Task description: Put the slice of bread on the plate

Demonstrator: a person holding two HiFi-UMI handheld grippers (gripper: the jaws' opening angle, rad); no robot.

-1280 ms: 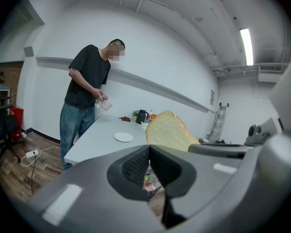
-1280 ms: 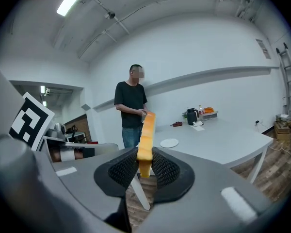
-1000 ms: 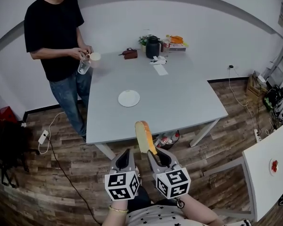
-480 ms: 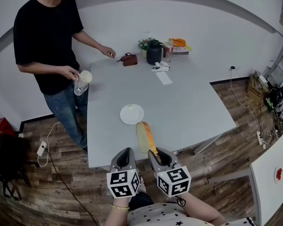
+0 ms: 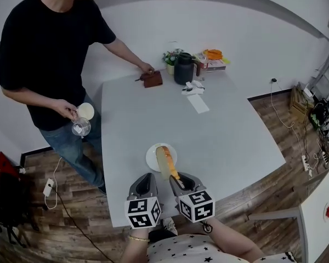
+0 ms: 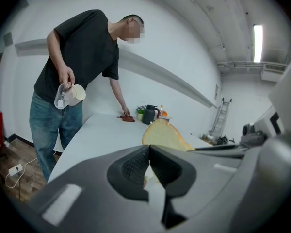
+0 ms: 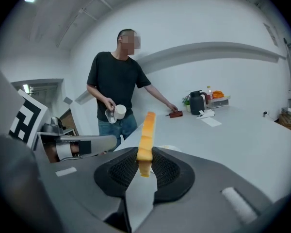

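My right tongs (image 5: 175,177) are grasping the bread (image 5: 165,161) by its lower end. In the right gripper view the pads pinch the slice (image 7: 146,132) from both sides, and it stands on edge, crust towards me, rising out of the right tongs (image 7: 144,163). From the head view the bread reaches out over the right half of the plate (image 5: 151,159). I cannot tell whether it touches the plate or is just above it.

My left tongs (image 5: 146,181) sit just beside the right ones, at the near edge of the surface (image 5: 230,130). In the left gripper view they (image 6: 148,154) are clenched with nothing between the pads, and the broad face of the slice (image 6: 163,134) shows just to their right.

The plate lies near the front edge of the surface, close to my tongs. At the far edge stand a black jug (image 5: 183,68), a small plant (image 5: 170,57) and an orange thing on a box (image 5: 213,54), with a strip of paper (image 5: 198,103) lying a little nearer.

A person (image 5: 46,53) in a black shirt stands at the left side of the surface. One hand rests on a brown wallet-like thing (image 5: 152,79) at the far edge, and the other holds a cup (image 5: 86,110) and a glass (image 5: 80,128) off the surface.
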